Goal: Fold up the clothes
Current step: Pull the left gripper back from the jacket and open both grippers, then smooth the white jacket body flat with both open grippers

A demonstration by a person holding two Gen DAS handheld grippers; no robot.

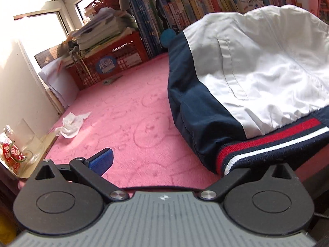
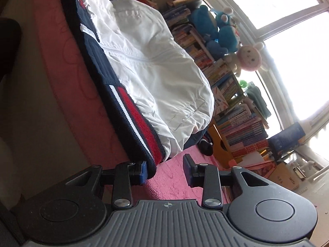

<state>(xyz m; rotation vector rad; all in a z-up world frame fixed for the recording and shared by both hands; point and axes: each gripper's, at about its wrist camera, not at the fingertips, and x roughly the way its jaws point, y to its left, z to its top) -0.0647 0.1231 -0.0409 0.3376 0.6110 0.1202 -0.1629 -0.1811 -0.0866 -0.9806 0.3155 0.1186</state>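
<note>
A jacket [image 1: 257, 72] lay on the pink counter [image 1: 133, 113], a puffed white shell with navy side panels and a ribbed hem [image 1: 267, 142] striped red, white and navy; it was spread flat with the hem toward the person, probably so the corners were within reach for a first fold. The cloth over the counter was a soft embossed fleece with swirl patterns, likely offering some drag on the slick jacket fabric. The left gripper [image 1: 170, 160] stood wide apart, one blue pad [image 1: 102, 160] bare over the fleece and the other side hidden beneath the hem, so no pinch on the cloth could be seen. The right gripper [image 2: 164, 171] was rolled on its side at the other hem corner, its jaws partly apart; the near blue pad [image 2: 143, 171] sat against the navy edge, while the far pad stood clear over bare fleece, so nothing was clamped. Both grippers at opposite hem corners suggested a lift of the hem toward the collar. A crumpled tissue [image 1: 71, 124] lay well apart from the jacket, and a red crate [image 1: 107, 59] of papers and rows of books [image 1: 185, 6] lined the back.
</note>
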